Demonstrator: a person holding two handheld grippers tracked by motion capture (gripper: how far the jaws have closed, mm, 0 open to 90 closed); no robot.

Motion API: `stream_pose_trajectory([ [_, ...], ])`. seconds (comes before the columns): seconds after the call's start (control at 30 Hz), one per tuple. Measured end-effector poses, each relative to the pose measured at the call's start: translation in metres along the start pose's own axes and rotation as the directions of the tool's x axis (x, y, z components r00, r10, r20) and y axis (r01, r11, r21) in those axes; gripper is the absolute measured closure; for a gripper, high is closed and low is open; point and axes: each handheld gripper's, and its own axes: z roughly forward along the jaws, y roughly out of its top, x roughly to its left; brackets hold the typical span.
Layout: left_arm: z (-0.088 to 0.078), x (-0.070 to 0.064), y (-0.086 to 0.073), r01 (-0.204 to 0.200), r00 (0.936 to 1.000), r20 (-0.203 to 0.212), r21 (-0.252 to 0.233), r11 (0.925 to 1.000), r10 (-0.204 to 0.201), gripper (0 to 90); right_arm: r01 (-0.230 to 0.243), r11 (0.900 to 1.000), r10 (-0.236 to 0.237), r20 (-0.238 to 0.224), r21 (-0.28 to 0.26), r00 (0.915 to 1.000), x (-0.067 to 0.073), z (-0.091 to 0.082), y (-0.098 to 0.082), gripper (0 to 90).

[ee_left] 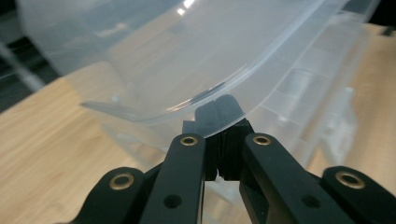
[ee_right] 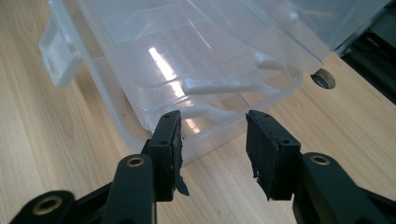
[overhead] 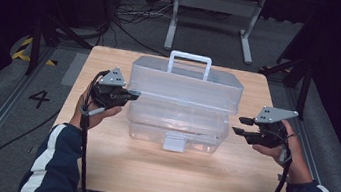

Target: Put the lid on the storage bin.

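You are lifting the lid (overhead: 186, 80) with the left gripper (overhead: 131, 94) clamped on its rim; keep the gaping right gripper (overhead: 239, 126) clear of the box (overhead: 176, 127) on the desk (overhead: 173, 172).

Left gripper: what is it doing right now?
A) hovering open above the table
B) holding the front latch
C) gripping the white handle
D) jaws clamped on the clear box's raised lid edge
D: in the left gripper view, the left gripper has its jaws closed together on the lid rim of the clear box.
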Motion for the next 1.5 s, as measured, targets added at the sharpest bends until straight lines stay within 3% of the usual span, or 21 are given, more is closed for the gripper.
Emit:
stream_pose_trajectory([
  [0.03,-0.001,0.001,0.002,0.038,0.9989,-0.03,0.032,0.9988,-0.037,89.5,-0.001,1.0,0.001,0.0,0.003,1.0,0.0,0.0,0.0,56.7],
  [0.1,-0.001,0.0,0.003,0.036,0.9979,-0.055,0.047,0.9983,-0.033,89.7,-0.002,1.0,0.002,0.004,0.004,1.0,0.0,-0.001,-0.001,56.7],
  [0.13,-0.001,-0.002,0.004,0.012,0.9974,-0.072,0.064,0.9979,-0.007,89.7,-0.002,1.0,0.002,0.003,0.004,1.0,-0.001,-0.001,-0.001,56.7],
  [0.2,-0.002,-0.002,0.005,0.018,0.9959,-0.09,0.086,0.9961,-0.01,89.8,-0.004,1.0,0.004,0.004,0.007,1.0,0.0,-0.001,-0.002,56.7],
  [0.23,-0.002,-0.004,0.006,-0.002,0.9924,-0.122,0.124,0.9923,0.018,89.8,-0.005,1.0,0.004,0.004,0.008,1.0,0.0,-0.001,-0.002,56.7],
  [0.27,0.0,-0.006,0.007,-0.021,0.9896,-0.136,0.177,0.9839,0.045,89.7,-0.005,1.0,0.005,0.001,0.011,1.0,0.0,-0.001,-0.002,56.7],
  [0.3,0.001,-0.007,0.007,-0.032,0.9887,-0.136,0.219,0.9752,0.063,89.5,-0.004,1.0,0.004,-0.005,0.017,1.0,0.0,-0.001,-0.002,56.7],
  [0.33,0.002,-0.008,0.007,-0.04,0.9914,-0.111,0.249,0.9676,0.07,89.1,0.0,1.0,0.0,-0.008,0.02,1.0,0.001,0.0,-0.002,56.7],
  [0.43,0.001,-0.007,0.006,-0.037,0.9932,-0.096,0.263,0.964,0.065,88.9,0.001,0.999,-0.001,-0.013,0.032,0.9999,0.002,0.002,-0.002,56.6],
  [0.5,0.001,-0.01,0.007,-0.054,0.9914,-0.098,0.295,0.9539,0.087,89.4,0.0,0.999,0.0,-0.015,0.033,0.9999,0.001,0.003,-0.002,56.6],
  [0.53,0.001,-0.012,0.008,-0.079,0.9845,-0.123,0.324,0.9428,0.125,88.8,0.0,0.999,0.001,-0.016,0.036,0.9999,0.001,0.003,-0.002,56.4],
  [0.6,-0.006,-0.008,0.007,-0.044,0.9816,-0.168,0.261,0.9643,0.09,85.7,0.0,0.999,0.001,-0.019,0.041,0.9998,0.001,0.003,-0.003,56.3],
  [0.67,-0.015,-0.003,0.003,-0.023,0.9772,-0.198,0.26,0.9652,0.077,85.2,-0.003,1.0,0.004,-0.03,0.031,0.9996,-0.001,0.001,-0.003,56.3],
  [0.7,-0.019,-0.001,0.0,-0.023,0.9816,-0.179,0.241,0.9703,0.068,84.1,-0.008,1.0,0.009,-0.027,0.028,0.9996,-0.001,0.001,-0.003,56.4],
  [0.73,-0.023,0.003,-0.008,-0.002,0.9894,-0.143,0.187,0.9824,0.029,84.7,-0.009,1.0,0.009,-0.025,0.027,0.9997,-0.001,0.0,-0.003,56.4],
  [0.77,-0.022,0.004,-0.013,-0.014,0.9918,-0.122,0.179,0.9837,0.036,86.1,-0.008,1.0,0.009,-0.015,0.028,0.9999,-0.001,-0.001,-0.004,56.5],
  [0.83,-0.019,0.005,-0.02,-0.023,0.9904,-0.13,0.181,0.9831,0.047,86.4,-0.01,1.0,0.011,-0.014,0.02,0.9998,-0.002,-0.002,-0.004,56.8],
  [0.9,-0.019,0.008,-0.025,-0.015,0.9937,-0.108,0.143,0.9896,0.031,87.4,-0.01,1.0,0.01,-0.008,0.013,0.9999,-0.002,-0.003,-0.003,56.9],
  [1.0,-0.018,0.009,-0.028,-0.017,0.9946,-0.099,0.125,0.992,0.03,88.7,-0.005,1.0,0.005,-0.011,0.012,0.9999,0.0,-0.003,-0.002,56.9],
  [1.37,-0.012,0.006,-0.036,-0.047,0.995,-0.082,0.114,0.9924,0.057,89.1,0.011,0.999,-0.01,-0.018,0.041,0.9998,0.001,0.003,-0.004,55.9],
  [1.5,-0.014,0.002,-0.038,-0.066,0.9921,-0.099,0.107,0.9921,0.076,89.3,0.017,0.999,-0.016,-0.01,0.035,0.9998,0.002,0.004,-0.004,54.9],
])
